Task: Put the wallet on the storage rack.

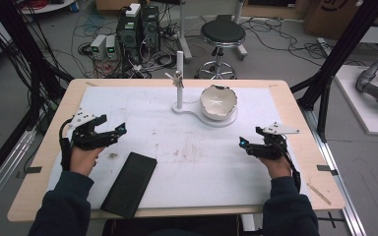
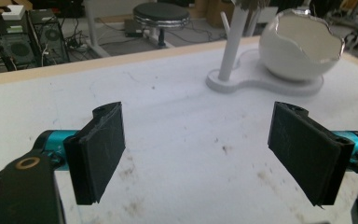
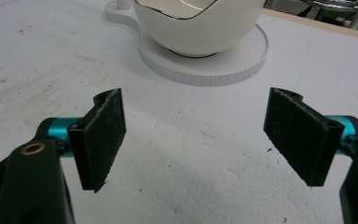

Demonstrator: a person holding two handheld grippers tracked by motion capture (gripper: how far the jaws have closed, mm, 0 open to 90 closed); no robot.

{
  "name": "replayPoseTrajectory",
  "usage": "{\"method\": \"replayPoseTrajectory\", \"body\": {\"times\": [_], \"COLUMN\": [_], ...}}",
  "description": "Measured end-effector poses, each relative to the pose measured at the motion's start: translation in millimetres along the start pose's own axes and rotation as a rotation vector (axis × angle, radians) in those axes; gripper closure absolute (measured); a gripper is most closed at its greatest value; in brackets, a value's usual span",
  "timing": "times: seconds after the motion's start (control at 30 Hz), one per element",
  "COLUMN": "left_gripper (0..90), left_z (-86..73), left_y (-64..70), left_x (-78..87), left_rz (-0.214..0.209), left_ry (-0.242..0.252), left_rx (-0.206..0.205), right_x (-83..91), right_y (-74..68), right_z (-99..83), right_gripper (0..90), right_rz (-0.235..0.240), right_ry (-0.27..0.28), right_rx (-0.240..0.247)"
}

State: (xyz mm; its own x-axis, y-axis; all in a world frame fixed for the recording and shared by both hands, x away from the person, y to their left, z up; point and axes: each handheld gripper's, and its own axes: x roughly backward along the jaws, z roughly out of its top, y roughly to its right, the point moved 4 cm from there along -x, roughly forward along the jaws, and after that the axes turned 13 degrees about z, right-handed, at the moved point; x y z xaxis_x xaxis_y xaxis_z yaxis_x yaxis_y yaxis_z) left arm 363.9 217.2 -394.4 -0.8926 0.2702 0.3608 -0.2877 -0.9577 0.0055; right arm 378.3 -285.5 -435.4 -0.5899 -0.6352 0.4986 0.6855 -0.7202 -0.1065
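A white eggshell-shaped bowl (image 1: 218, 102) with a jagged rim sits on a white round base (image 1: 226, 119) at the table's far middle, joined to a white upright post (image 1: 179, 78). The bowl (image 2: 300, 46) and post (image 2: 233, 44) lie ahead of my left gripper (image 2: 200, 156), whose jaws stand wide apart and empty. My right gripper (image 3: 196, 140) is open too, with the bowl (image 3: 198, 25) close ahead on its base (image 3: 205, 70). From above, the left gripper (image 1: 115, 132) hovers at the left and the right gripper (image 1: 246, 144) at the right. A flat black case (image 1: 129, 183) lies near the front edge.
The white mat (image 1: 177, 147) covers most of the wooden table (image 1: 74, 88) and is stained in the middle. Behind the table stand a black stool (image 1: 222, 34), computer boxes (image 1: 138, 27) and loose cables on the floor. Black frame posts (image 1: 334, 54) flank the table.
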Motion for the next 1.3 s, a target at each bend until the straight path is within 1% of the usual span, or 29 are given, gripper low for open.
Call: {"method": "replayPoseTrajectory", "body": {"times": [0.03,0.07,0.17,0.2,0.23,0.27,0.3,0.33,0.37,0.43,0.5,0.53,0.57,0.6,0.63,0.67,0.7,0.77,0.8,0.83,0.87,0.9,0.93,0.97,1.1,1.2,1.23,1.27,1.3], "left_gripper": [18.7,18.6,18.6,18.6,18.6,18.7,18.6,18.7,18.6,18.6,18.7,18.6,18.7,18.7,18.7,18.8,20.2,23.4,27.5,35.0,39.6,39.7,40.4,41.1,43.4,43.5,43.5,43.6,43.9], "left_z": [-5.6,-5.6,-15.8,-20.1,-29.7,-29.7,-38.7,-38.7,-46.6,-56.4,-66.0,-66.0,-76.9,-76.9,-83.2,-83.2,-88.8,-90.1,-90.1,-90.2,-90.2,-91.9,-91.9,-92.0,-88.7,-82.7,-77.3,-77.3,-71.3], "left_y": [0.5,0.5,2.7,4.3,8.3,8.3,12.4,12.4,16.6,23.2,28.7,28.7,34.2,34.2,38.6,38.6,42.0,41.8,41.8,42.0,42.0,43.4,43.4,45.4,51.9,59.7,65.9,65.9,73.0], "left_x": [4.4,4.4,10.4,12.1,14.8,14.8,18.0,18.0,22.6,27.5,31.5,31.5,33.1,33.1,31.8,31.8,29.1,27.1,27.1,27.5,27.5,25.4,25.4,21.5,12.2,-2.7,-13.7,-13.7,-24.4], "left_rz": [-0.004,-0.004,-0.020,-0.022,-0.022,-0.022,-0.028,-0.028,-0.039,-0.066,-0.093,-0.093,-0.096,-0.096,-0.108,-0.108,-0.118,-0.146,-0.146,-0.207,-0.207,-0.201,-0.201,-0.200,-0.194,-0.214,-0.227,-0.227,-0.238], "left_ry": [-0.013,-0.013,-0.037,-0.052,-0.090,-0.090,-0.130,-0.130,-0.162,-0.198,-0.240,-0.240,-0.301,-0.301,-0.356,-0.356,-0.402,-0.414,-0.414,-0.416,-0.416,-0.413,-0.413,-0.406,-0.400,-0.405,-0.411,-0.411,-0.413], "left_rx": [-0.012,-0.012,-0.007,-0.017,-0.041,-0.041,-0.056,-0.056,-0.065,-0.048,-0.051,-0.051,-0.061,-0.061,-0.061,-0.061,-0.072,-0.012,-0.012,0.007,0.007,0.047,0.047,0.080,0.090,0.075,0.054,0.054,0.014], "right_x": [-0.5,-0.5,-0.5,-0.8,-1.0,-1.0,-1.6,-1.8,-2.2,-1.6,-0.6,-0.6,0.1,0.1,0.7,0.7,0.6,0.9,0.8,0.5,0.5,-0.7,-0.7,-1.5,-2.0,-1.6,-1.0,-0.8,-0.5], "right_y": [-0.4,-0.4,-1.4,-1.9,-2.3,-2.3,-4.0,-4.8,-6.0,-8.0,-10.5,-10.5,-12.4,-12.4,-13.0,-13.0,-13.7,-14.4,-14.5,-14.1,-14.1,-13.8,-13.8,-13.3,-13.0,-12.8,-12.4,-12.2,-11.8], "right_z": [-0.1,-0.1,-0.6,-0.5,-0.7,-0.7,-0.3,-0.3,-0.3,-0.1,0.4,0.4,0.1,0.1,0.2,0.2,0.6,1.1,1.2,1.0,1.0,0.8,0.8,0.8,0.5,0.9,0.9,0.9,0.7], "right_gripper": [21.2,21.2,21.2,21.2,21.2,21.2,21.2,21.2,21.2,21.2,21.2,21.2,21.2,21.2,21.2,21.2,21.2,21.2,21.2,21.2,21.2,21.2,21.2,21.2,21.2,21.2,21.2,21.2,21.2], "right_rz": [-0.002,-0.002,-0.004,-0.004,-0.002,-0.002,0.002,0.005,0.006,0.012,0.016,0.016,0.021,0.021,0.022,0.022,0.025,0.026,0.026,0.026,0.026,0.028,0.028,0.026,0.029,0.027,0.029,0.027,0.027], "right_ry": [0.000,0.000,-0.008,-0.009,-0.012,-0.012,-0.011,-0.016,-0.016,-0.019,-0.014,-0.014,-0.013,-0.013,-0.015,-0.015,-0.011,-0.010,-0.010,-0.012,-0.012,-0.015,-0.015,-0.018,-0.021,-0.016,-0.015,-0.013,-0.015], "right_rx": [-0.004,-0.004,-0.006,-0.006,-0.002,-0.002,0.004,0.009,0.010,0.017,0.021,0.021,0.022,0.022,0.028,0.028,0.027,0.032,0.031,0.032,0.032,0.028,0.028,0.031,0.033,0.031,0.031,0.029,0.033]}}
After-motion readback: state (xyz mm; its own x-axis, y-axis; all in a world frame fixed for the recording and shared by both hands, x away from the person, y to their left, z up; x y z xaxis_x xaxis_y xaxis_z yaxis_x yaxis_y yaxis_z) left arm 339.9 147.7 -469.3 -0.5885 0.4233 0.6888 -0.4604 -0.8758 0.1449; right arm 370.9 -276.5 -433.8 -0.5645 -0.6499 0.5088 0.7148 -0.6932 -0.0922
